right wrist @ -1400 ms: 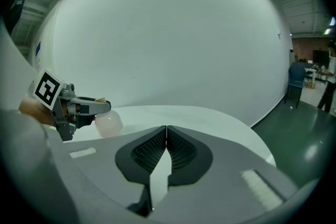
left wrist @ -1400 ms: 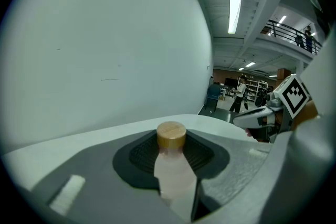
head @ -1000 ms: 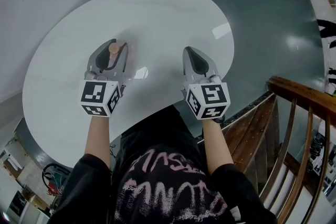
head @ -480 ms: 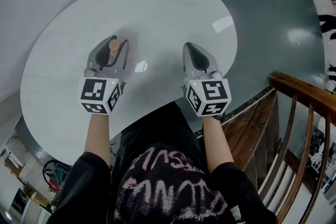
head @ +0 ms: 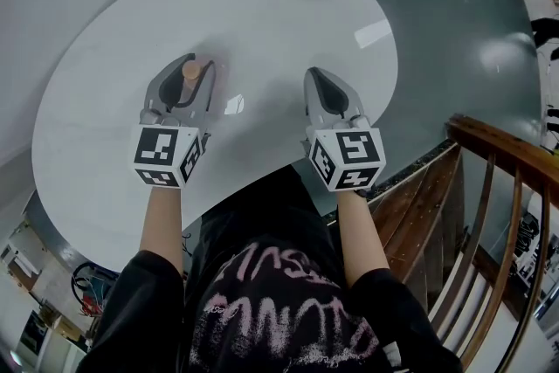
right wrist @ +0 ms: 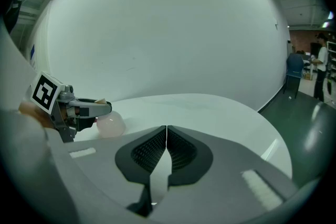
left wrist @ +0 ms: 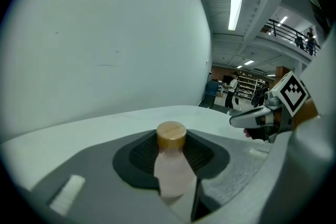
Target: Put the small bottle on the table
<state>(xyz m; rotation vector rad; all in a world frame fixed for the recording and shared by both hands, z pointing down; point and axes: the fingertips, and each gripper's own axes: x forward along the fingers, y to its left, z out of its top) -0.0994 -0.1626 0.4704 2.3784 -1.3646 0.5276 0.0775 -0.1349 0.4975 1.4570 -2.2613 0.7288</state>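
Observation:
A small pale pink bottle (head: 191, 71) with a wooden cap is gripped upright between the jaws of my left gripper (head: 189, 65), which is shut on it over the round white table (head: 262, 4). In the left gripper view the bottle (left wrist: 172, 164) fills the gap between the pads, cap upward. Seen from the right gripper view, the bottle's (right wrist: 110, 125) rounded base hangs just at the tabletop below the left gripper (right wrist: 89, 108); contact is unclear. My right gripper (head: 316, 77) hovers over the table's near right part, shut with nothing in it (right wrist: 166, 134).
A wooden stair railing (head: 502, 162) runs at the right, beyond the table edge. Dark glossy floor (head: 454, 31) lies past the table's far right. Cables and clutter (head: 83, 293) sit on the floor at lower left. The person's torso is close to the table's near edge.
The head view has shifted a little. Both grippers keep about the same places over the table, and the left stays shut on the bottle.

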